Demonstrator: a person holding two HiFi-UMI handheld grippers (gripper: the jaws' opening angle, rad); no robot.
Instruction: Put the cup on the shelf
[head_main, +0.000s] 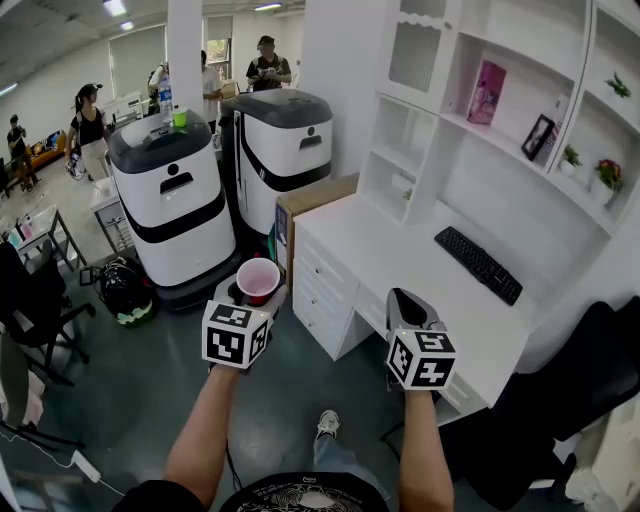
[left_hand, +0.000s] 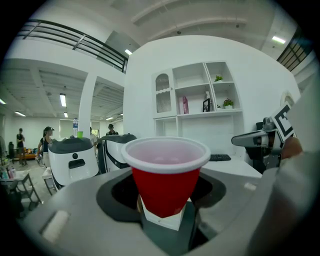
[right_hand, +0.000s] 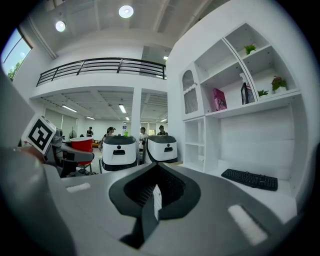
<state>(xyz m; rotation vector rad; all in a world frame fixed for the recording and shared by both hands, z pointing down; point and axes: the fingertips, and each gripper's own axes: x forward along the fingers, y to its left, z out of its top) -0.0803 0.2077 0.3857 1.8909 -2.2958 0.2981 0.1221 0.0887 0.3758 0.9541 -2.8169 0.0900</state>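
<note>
A red plastic cup (head_main: 258, 280) with a white rim stands upright between the jaws of my left gripper (head_main: 254, 296), which is shut on its lower part. In the left gripper view the cup (left_hand: 165, 175) fills the middle. It is held over the floor, left of the white desk (head_main: 390, 250). My right gripper (head_main: 408, 308) is shut with nothing in it and hovers over the desk's front edge. The white shelf unit (head_main: 500, 140) rises behind the desk, its left compartments bare. It also shows in the right gripper view as the shelf unit (right_hand: 235, 95).
Two white-and-black machines (head_main: 175, 205) (head_main: 285, 150) stand on the floor ahead. A black keyboard (head_main: 478, 264) lies on the desk. The upper shelves hold a pink book (head_main: 487, 92), a picture frame (head_main: 538, 136) and small plants (head_main: 607, 176). A black chair (head_main: 575, 385) is at the right. People stand far back.
</note>
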